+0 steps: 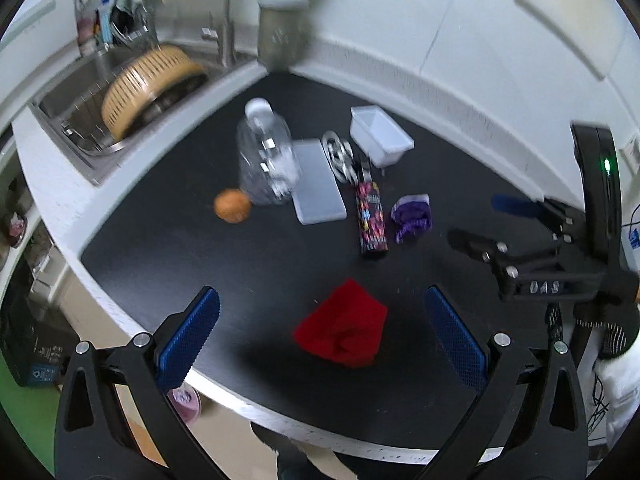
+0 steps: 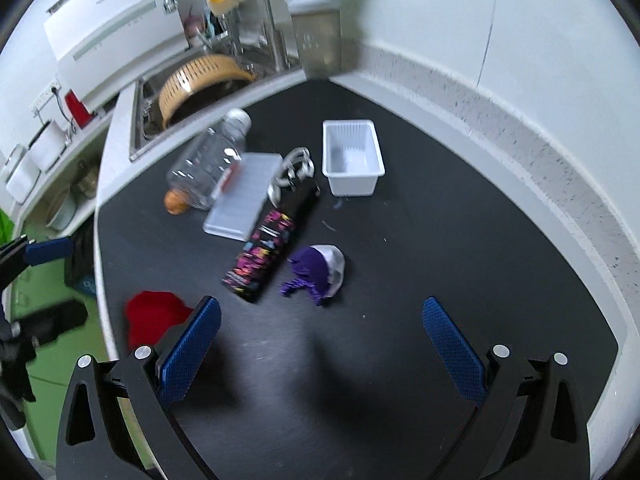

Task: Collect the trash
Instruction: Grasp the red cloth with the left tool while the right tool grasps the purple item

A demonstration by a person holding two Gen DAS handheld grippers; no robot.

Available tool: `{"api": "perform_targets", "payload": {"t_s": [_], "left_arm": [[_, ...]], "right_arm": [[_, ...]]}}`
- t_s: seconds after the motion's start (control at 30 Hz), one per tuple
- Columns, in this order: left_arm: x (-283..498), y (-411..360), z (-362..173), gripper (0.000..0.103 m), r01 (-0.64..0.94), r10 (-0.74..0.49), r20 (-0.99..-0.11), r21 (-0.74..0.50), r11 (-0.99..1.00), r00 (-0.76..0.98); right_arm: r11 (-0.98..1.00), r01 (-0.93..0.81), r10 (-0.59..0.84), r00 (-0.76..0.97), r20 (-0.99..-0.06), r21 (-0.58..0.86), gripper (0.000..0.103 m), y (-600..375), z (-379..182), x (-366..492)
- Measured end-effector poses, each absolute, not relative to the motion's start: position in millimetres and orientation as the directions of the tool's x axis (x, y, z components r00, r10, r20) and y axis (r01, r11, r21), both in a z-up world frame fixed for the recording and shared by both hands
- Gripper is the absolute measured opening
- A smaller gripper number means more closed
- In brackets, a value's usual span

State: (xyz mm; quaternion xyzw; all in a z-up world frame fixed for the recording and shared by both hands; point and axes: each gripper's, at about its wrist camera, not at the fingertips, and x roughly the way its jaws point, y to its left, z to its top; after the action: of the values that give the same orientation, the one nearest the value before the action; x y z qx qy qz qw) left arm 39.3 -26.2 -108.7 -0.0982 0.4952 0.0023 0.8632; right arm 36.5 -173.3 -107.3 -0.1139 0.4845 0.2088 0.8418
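Hovering: my left tongs (image 1: 322,332) spread wide, framing the crumpled red wrapper (image 1: 342,330) at lower centre, ready to pinch.
Right tongs (image 2: 322,340): wide, empty; crumpled purple-and-white wrapper (image 2: 318,272) mid-frame on the black counter (image 2: 460,260).

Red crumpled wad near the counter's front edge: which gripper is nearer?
Left. The left gripper is open with the red wad sitting between its fingers. The right gripper is open over bare counter; there the wad lies outside its left finger.
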Motion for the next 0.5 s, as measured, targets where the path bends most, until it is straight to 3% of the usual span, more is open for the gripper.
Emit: {"api": "perform_targets", "payload": {"t_s": [0.43, 0.5], "left_arm": [[60.9, -35.8, -168.0, 0.100, -0.144, -0.097, -0.917, -0.164, 0.976, 0.387], [61.7, -36.7, -172.2, 0.099, -0.145, -0.103, -0.917, -0.170, 0.975, 0.385]], "right_arm": [[0.838, -0.545, 0.255, 0.334, -0.908, 0.035, 0.097, -167.3, -152.4, 74.7], [0.830, -0.556, 0.265, 0.325, -0.908, 0.043, 0.092, -165.9, -155.2, 79.0]]}}
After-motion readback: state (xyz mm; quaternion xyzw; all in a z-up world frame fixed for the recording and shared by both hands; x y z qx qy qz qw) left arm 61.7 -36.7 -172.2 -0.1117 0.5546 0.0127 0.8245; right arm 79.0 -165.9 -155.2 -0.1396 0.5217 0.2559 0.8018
